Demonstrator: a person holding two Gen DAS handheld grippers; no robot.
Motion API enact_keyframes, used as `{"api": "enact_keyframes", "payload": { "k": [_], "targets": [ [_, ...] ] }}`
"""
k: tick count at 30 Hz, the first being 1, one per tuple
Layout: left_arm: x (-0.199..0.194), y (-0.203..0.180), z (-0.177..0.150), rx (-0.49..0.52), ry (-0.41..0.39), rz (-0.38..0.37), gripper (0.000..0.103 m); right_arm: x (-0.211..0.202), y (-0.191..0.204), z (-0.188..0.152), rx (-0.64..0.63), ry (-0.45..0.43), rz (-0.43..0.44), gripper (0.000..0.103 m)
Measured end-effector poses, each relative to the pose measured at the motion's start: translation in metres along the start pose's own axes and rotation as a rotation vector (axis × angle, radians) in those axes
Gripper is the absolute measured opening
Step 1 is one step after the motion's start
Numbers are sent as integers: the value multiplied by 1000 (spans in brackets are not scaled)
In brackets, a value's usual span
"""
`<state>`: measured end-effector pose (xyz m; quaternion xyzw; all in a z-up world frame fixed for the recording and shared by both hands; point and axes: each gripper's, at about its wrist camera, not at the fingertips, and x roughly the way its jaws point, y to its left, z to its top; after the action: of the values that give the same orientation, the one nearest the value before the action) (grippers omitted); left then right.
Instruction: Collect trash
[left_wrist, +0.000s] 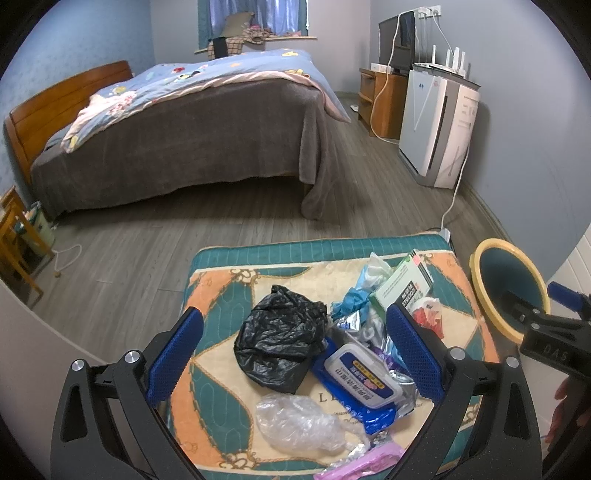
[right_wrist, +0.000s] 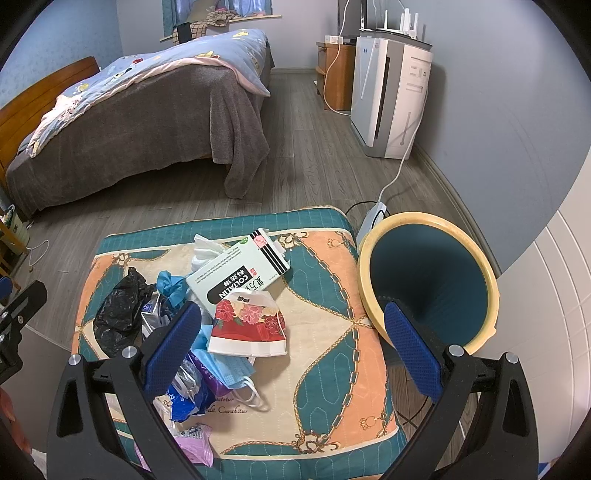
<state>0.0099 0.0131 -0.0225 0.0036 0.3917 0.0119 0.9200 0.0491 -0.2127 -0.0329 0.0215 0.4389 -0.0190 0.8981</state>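
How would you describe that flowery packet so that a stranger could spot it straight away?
Find the patterned cushion beside the yellow-rimmed bin. On it lies a heap of rubbish; at the edge of the heap nearest the bin, just below the white medicine box, lies the flowery packet. It alone is red and white with pink blossoms.

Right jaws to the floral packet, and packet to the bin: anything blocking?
Nothing visible. The right gripper hangs open over the floral packet, which lies on top of the pile. Between it and the bin there is only bare mat.
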Motion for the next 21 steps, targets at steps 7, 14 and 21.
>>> {"api": "enact_keyframes", "payload": {
  "k": [7, 14, 21],
  "targets": [
    [3, 5, -2, -8, -11, 3, 98, 8, -1, -1, -4, 14, -17, 98],
    [42, 30, 4, -10, 64, 3, 98, 43, -5, 10, 35, 93, 22, 98],
    [87, 51, -4, -47, 179, 31, 98, 83, 2, 14, -3, 207, 43, 97]
  ]
}}
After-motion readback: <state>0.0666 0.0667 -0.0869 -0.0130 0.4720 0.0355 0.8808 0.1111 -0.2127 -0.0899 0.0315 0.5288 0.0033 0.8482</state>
